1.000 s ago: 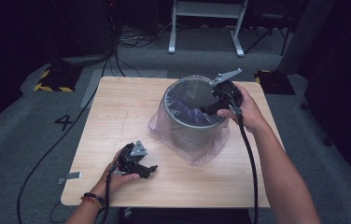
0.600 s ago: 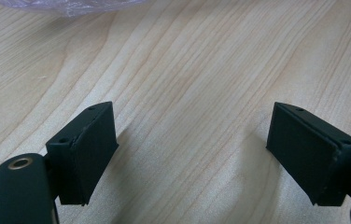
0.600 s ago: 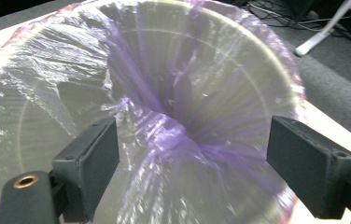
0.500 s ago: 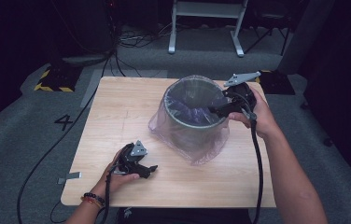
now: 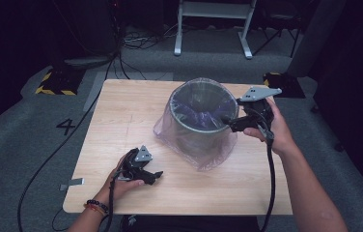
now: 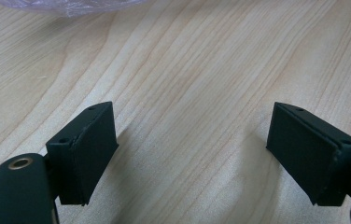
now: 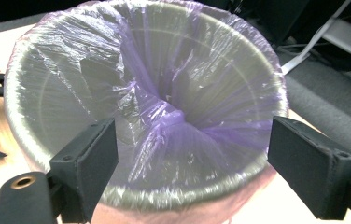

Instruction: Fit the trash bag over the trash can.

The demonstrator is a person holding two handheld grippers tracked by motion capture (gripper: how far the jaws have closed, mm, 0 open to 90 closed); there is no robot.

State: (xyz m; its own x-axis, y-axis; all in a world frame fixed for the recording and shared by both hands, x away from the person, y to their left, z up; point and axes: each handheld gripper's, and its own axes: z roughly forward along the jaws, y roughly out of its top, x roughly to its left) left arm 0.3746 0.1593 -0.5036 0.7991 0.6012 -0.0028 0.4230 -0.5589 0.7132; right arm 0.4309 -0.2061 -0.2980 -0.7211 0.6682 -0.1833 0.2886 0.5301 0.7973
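The left gripper point(image 5: 156, 176) lies low near the person's side, held in the left hand point(image 5: 121, 181), and its jaws stand wide apart. The right gripper point(image 5: 225, 120) is held up higher in the right hand point(image 5: 273, 130), jaws wide apart too.

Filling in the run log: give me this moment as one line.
scene: bin lined with purple bag on table | right tool: open, at bin rim | left tool: open, resting on table
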